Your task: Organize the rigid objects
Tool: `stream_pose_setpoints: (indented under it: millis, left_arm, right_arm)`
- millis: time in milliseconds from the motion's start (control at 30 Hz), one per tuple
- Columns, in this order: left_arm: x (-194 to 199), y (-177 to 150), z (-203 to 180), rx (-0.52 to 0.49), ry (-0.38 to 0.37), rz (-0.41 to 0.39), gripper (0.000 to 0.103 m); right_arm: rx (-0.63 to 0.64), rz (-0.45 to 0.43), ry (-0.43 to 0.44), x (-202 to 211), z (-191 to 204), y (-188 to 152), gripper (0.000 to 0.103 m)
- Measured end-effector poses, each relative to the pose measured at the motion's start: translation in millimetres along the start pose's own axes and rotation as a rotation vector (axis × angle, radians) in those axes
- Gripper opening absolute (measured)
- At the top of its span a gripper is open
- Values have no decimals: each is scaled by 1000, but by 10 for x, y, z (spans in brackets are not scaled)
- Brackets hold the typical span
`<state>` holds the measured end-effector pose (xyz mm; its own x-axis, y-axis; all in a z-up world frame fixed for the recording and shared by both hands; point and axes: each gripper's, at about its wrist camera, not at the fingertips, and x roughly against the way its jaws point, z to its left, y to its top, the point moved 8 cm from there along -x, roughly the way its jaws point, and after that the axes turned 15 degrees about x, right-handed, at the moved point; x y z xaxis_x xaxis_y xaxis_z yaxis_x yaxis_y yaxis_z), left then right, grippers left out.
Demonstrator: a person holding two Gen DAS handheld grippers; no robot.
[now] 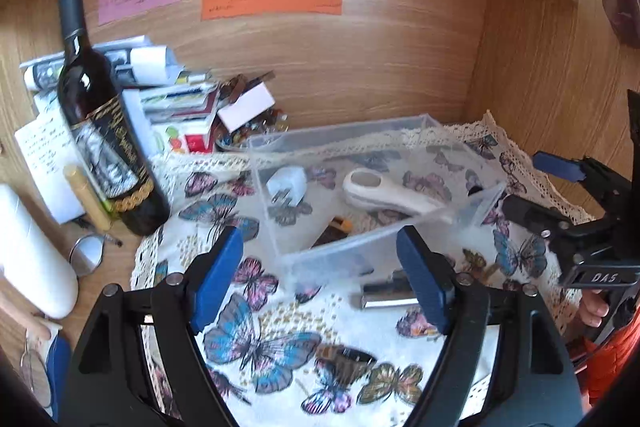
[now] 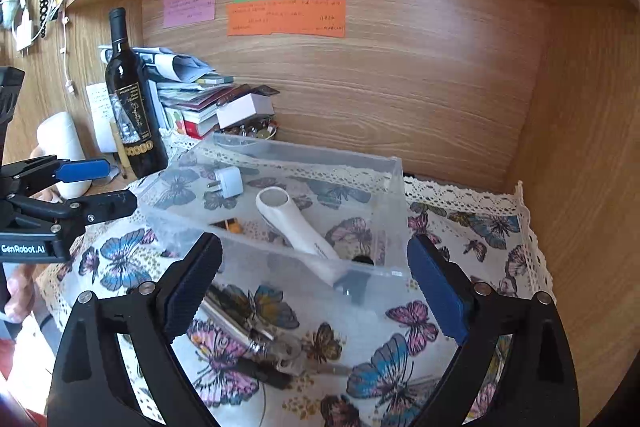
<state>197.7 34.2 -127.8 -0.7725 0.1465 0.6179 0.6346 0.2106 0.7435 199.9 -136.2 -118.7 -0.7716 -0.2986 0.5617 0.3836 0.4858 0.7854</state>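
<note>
A clear plastic bin (image 1: pixel 404 137) (image 2: pixel 394 195) stands on a butterfly cloth (image 1: pixel 264 343) (image 2: pixel 400 367). Inside lie a white handheld device (image 1: pixel 384 195) (image 2: pixel 296 223), a white plug adapter (image 1: pixel 286 185) (image 2: pixel 228 181) and a small dark and orange item (image 1: pixel 334 229) (image 2: pixel 232 225). A silver metal tool (image 1: pixel 384 295) (image 2: pixel 248 331) lies on the cloth just in front of the bin. A dark ring-like item (image 1: pixel 346 359) lies nearer. My left gripper (image 1: pixel 320 279) is open and empty, short of the bin. My right gripper (image 2: pixel 314 291) is open and empty above the silver tool.
A dark wine bottle (image 1: pixel 104 131) (image 2: pixel 132 103) stands left of the bin, with a stack of books and papers (image 1: pixel 168 87) (image 2: pixel 188 95) behind. A white cylinder (image 1: pixel 28 255) and small mirror (image 1: pixel 86 255) lie at left. Wooden walls close the back and right.
</note>
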Motion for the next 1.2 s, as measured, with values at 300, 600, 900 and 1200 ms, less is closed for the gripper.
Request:
stream_pose_setpoints:
  millis: [300,600,900,1200]
  left_arm:
    - [-63,-522,169,4,8,110,79]
    - [-142,-908,21,-32,-24,185,61]
    - [-290,-1072,25,-14,-32,243,38]
    - [-261,-1092,12,10,-48,224,29]
  right_arm:
    - [-9,80,15,11,264,-445,94]
    - [-96,154,135,-158,561,-771,92]
    - [-154,228,140,-348,644,-933,62]
    - [-138,229,96,-326,600,-931,42]
